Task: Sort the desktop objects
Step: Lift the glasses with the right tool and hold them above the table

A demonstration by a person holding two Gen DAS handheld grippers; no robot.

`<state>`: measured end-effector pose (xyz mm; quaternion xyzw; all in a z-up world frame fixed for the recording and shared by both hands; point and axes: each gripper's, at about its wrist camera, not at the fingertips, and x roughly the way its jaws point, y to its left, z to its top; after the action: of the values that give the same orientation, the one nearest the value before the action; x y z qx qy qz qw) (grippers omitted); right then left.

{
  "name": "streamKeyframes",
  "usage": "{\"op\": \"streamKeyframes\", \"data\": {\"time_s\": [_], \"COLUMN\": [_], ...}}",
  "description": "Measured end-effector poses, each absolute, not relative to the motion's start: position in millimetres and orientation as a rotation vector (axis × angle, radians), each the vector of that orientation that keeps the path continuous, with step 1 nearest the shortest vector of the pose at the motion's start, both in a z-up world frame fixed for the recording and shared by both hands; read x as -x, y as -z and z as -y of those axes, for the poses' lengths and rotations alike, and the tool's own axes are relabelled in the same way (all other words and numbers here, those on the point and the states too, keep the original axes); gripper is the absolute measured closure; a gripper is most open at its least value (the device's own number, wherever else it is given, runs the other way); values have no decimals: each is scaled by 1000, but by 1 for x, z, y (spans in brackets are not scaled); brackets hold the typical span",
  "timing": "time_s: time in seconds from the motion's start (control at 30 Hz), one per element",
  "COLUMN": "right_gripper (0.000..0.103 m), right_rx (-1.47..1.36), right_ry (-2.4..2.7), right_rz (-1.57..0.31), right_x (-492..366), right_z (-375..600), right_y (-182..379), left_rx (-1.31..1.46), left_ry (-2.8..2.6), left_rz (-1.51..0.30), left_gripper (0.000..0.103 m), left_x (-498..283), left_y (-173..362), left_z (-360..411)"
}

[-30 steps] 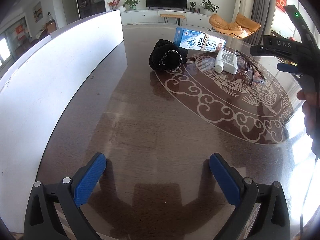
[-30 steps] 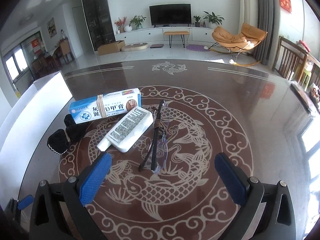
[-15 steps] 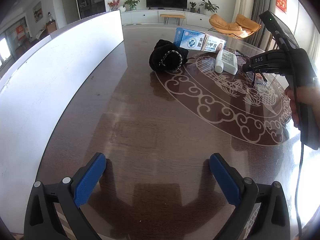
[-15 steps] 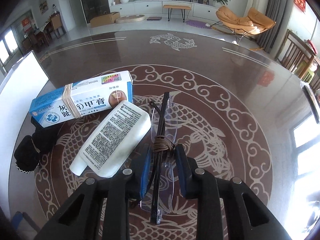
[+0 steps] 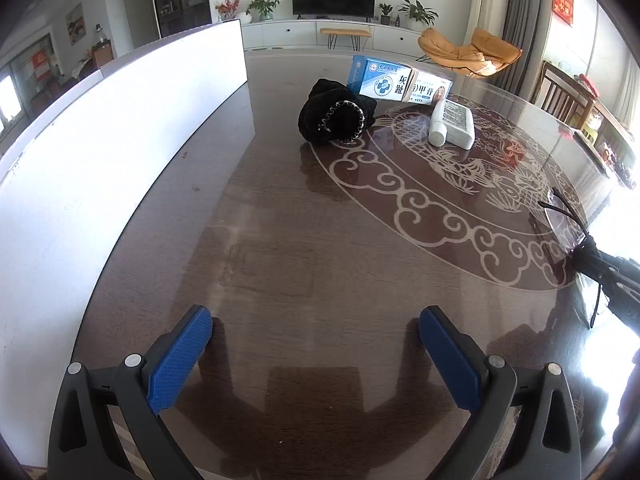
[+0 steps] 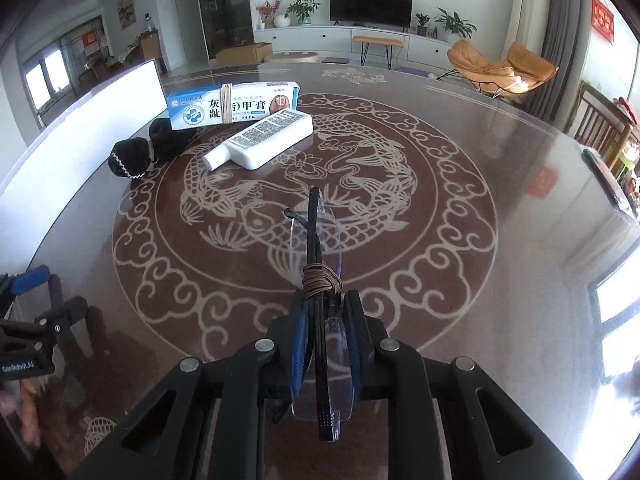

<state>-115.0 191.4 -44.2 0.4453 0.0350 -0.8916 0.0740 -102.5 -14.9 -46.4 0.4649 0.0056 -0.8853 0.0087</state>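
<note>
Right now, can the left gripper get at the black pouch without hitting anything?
Probably yes. The left gripper is open and holds nothing, and only bare table lies between it and the black pouch. The white panel stands off to the side, and the right gripper is busy with the glasses elsewhere.

This is a home, a living room by the look of it. At the top centre of the right wrist view a flat television (image 6: 370, 4) stands on a long white low cabinet (image 6: 340, 38) with potted plants (image 6: 454, 24) and a vase of red flowers (image 6: 267, 10). An orange lounge chair (image 6: 500, 66) sits at the upper right beside grey curtains (image 6: 560, 40). The dark glossy bench (image 6: 500, 184) carries a fish-and-cloud inlay. What seems a wooden dining chair (image 6: 600, 128) shows at the right edge.
</note>
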Motion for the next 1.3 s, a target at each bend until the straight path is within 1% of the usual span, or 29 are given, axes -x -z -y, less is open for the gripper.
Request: {"op": "streamKeyframes", "data": {"time_s": [0.1,0.17,0.2,0.23,0.37,0.5,0.57,0.73,0.83,1.0,1.3], "right_gripper": [82,67,51,37,36,26,24,12,9,6,6], "right_rx": [-1328,-1328,-1334,-1346,-1325,-1306,-1308,-1323,-1328,-1332,-1332], "right_ry": [2681,2677,2675,2674,2669,2663,2657,2649,2641,2628,2628], "right_rz": [-98,-97,-104,-113,-130,-139,-139,-146,-149,-156,-157], "right_x": [93,91,92,95,103,104,105,108,108,109,109], "right_z": [-198,-201,-201,-201,-198,-193,-192,-190,-189,-188,-188], "right_y": [44,44,44,45,47,48,49,51,52,54,54], "left_rx": [-1453,-1453,-1453,-1452,-1451,-1451,-1452,-1452,-1450,-1450,-1450], "left_ry": [2766,2766,2766,2767,2767,2767,2767,2767,2765,2764,2765], "left_rz": [-17,-17,-17,-17,-17,-16,-16,-16,-15,-14,-14], "left_gripper": [0,0,0,0,0,0,0,0,0,0,0], "left_x": [103,103,103,102,101,101,101,101,101,102,102], "left_y": [46,46,46,46,46,46,46,47,46,46,46], "left_z": [15,15,15,15,15,15,15,15,15,15,16]}}
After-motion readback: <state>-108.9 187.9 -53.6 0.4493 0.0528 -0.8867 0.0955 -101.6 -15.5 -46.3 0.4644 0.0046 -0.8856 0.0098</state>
